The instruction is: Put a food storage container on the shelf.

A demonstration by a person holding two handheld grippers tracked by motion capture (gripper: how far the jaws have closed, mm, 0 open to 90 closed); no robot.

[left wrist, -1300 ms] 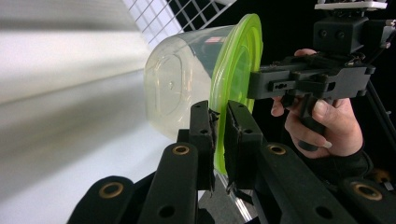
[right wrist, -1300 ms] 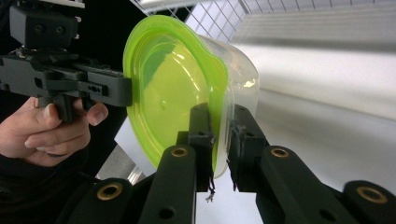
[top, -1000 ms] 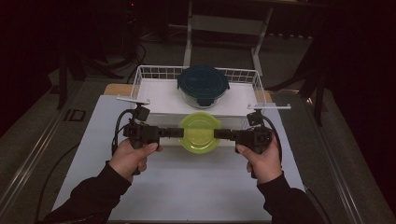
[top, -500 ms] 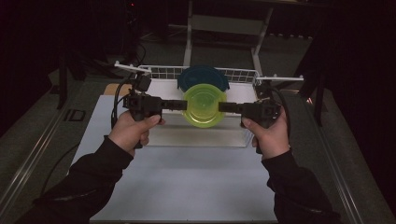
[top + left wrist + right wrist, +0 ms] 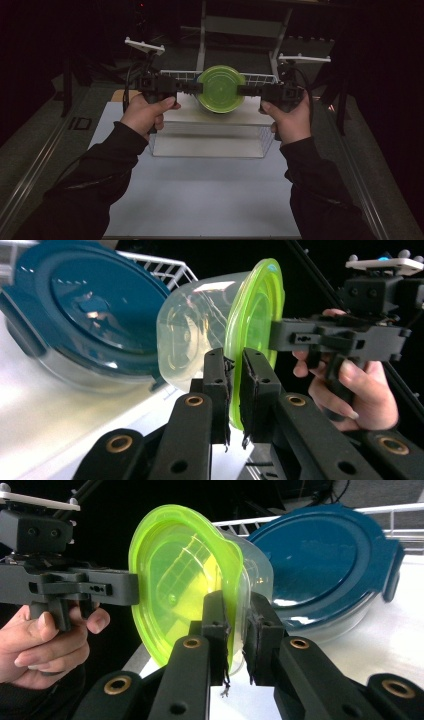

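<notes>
Tub: a clear tub (image 5: 220,90) with a green lid (image 5: 254,315) is hanging in the air above the wire rack (image 5: 212,131), carried between the 2 grippers and touching nothing else.
Tilt: in the high view the lid is facing up toward the camera; in both gripper views the tub is appearing on its side.
Left gripper (image 5: 192,88): its fingers (image 5: 220,385) are clenching the rim of the lid at the tub's left edge, with the green rim sitting pinched between the 2 pads.
Right gripper (image 5: 245,90): its fingers (image 5: 220,625) are gripping the opposite edge, with the lid rim and clear wall caught between the pads.
Hands: the left hand (image 5: 145,111) and right hand (image 5: 289,116) are holding the grippers level, pointing inward at each other.
Blue container: a second container with a dark blue lid (image 5: 85,305) is sitting on the rack just behind the tub.
Counter: the white counter (image 5: 200,195) is lying below, with the rack standing at its far end.
</notes>
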